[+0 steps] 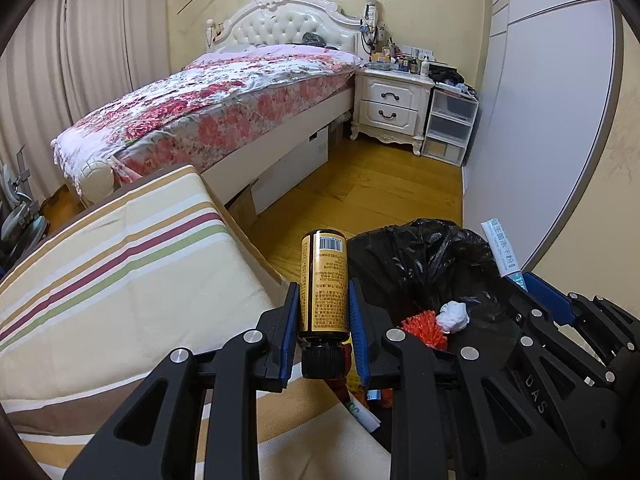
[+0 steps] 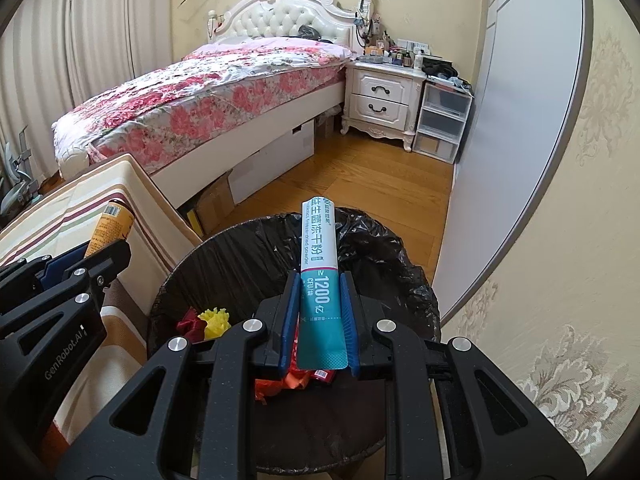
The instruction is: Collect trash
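My left gripper (image 1: 323, 292) is shut on a brown bottle (image 1: 324, 276) with a gold label and black cap, held at the left edge of a bin lined with a black bag (image 1: 424, 264). The bottle also shows in the right wrist view (image 2: 110, 228). My right gripper (image 2: 320, 284) is shut on a teal and white powder sachet (image 2: 320, 280), held above the bin (image 2: 248, 252). The sachet shows in the left wrist view (image 1: 502, 250). Trash lies in the bin: an orange bristly piece (image 1: 426, 328), a white paper wad (image 1: 454, 316), a yellow piece (image 2: 216, 320).
A striped cushioned seat (image 1: 120, 272) stands left of the bin. A bed with a floral cover (image 1: 208, 104), a white nightstand (image 1: 390, 104) and plastic drawers (image 1: 450, 124) stand at the back. A white wardrobe (image 1: 540, 120) lines the right side over wooden floor (image 1: 372, 184).
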A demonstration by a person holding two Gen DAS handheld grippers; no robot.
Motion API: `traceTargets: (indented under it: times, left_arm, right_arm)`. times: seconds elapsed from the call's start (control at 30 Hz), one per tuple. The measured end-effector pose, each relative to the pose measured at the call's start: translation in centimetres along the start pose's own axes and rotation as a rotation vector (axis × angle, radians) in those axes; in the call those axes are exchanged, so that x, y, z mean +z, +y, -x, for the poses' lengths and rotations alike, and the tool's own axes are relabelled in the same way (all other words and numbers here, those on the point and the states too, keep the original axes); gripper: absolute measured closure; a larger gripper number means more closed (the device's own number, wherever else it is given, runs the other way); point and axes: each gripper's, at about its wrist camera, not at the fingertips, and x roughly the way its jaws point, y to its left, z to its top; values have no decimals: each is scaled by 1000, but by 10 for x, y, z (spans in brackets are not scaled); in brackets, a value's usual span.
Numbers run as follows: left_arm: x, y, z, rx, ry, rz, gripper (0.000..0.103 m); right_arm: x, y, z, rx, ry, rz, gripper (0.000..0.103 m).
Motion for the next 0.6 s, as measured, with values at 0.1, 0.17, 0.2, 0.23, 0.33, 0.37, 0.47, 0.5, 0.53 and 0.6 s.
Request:
traceTargets:
  times: [0.1,0.17,0.2,0.23,0.33,0.37,0.47,0.5,0.53,0.6]
  left_arm:
    - [1,-1,-4,-1,7,-2,78]
    - [2,-1,-6,-2,14,0,78]
    - [3,-1,-7,-3,17,0,78]
    - [3,-1,-7,-4,20,0,77]
    - [3,0,-8,2,14,6,55]
    - [3,1,-7,2,8,12,52]
    - [3,2,-7,4,7,15,50]
    - [3,3,-7,5,6,16,49]
    - [3,3,-7,7,3,18,46]
    - [2,4,-6,9,-1,23,42]
  right_arm:
    - [0,-1,-2,-1,3,-2,83]
    - [1,-1,-4,-3,7,-3,83]
    - [1,-2,-4,-3,7,-5,82]
    - [1,-1,-5,-5,6,-6,82]
    - [1,-1,-5,-14,1,-11,65]
    - [0,-1,-4,-18,-2,-11,63]
    - [0,-2,-4,-24,-2,-12,62]
    - [1,-2,-4,-26,-3,-13,62]
    - [1,-3,-3,-28,-6,-13,61]
    - [1,-3,-2,-33,-10,-13,57]
